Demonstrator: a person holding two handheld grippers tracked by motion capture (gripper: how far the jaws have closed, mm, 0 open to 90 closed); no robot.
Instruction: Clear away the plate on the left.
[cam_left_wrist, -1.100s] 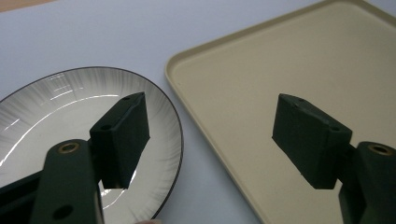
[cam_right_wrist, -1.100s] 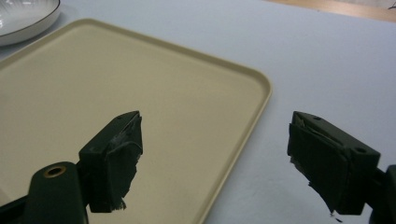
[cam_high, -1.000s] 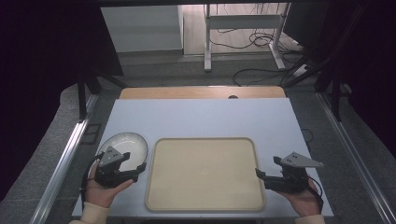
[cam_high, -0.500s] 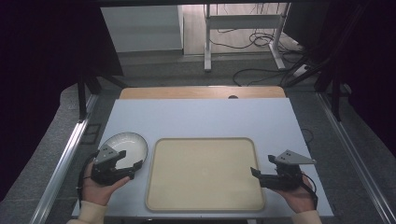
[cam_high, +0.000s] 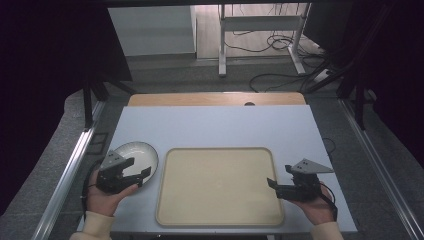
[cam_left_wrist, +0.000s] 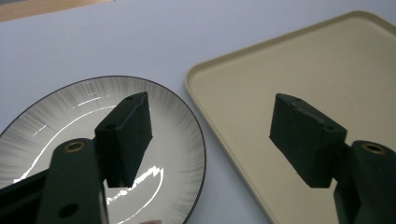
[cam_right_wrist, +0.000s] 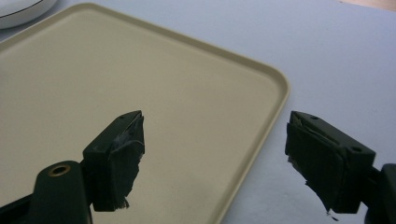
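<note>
A beige tray (cam_high: 218, 185) lies bare at the front middle of the pale table (cam_high: 215, 125). Left of it sits a white plate (cam_high: 131, 154) with a dark rim and grey streaks. My left gripper (cam_high: 144, 174) hovers over the plate's near right edge, open, one jaw above the plate (cam_left_wrist: 70, 116) and the other above the tray's corner (cam_left_wrist: 280, 60). My right gripper (cam_high: 271, 183) is open at the tray's right edge, its jaws straddling the rim (cam_right_wrist: 275, 107). Nothing is between either pair of jaws (cam_left_wrist: 212, 140) (cam_right_wrist: 215, 158).
A wooden strip (cam_high: 215, 98) borders the table's far edge. Beyond it the floor holds cables and a metal stand (cam_high: 260, 35). Metal rails run along both sides of the table. The plate's edge (cam_right_wrist: 21, 9) peeks in at the top left of the right gripper view.
Both hands have drawn back slightly toward the table's near edge. The right gripper has edged left onto the tray's rim. Plate and tray have not moved.
</note>
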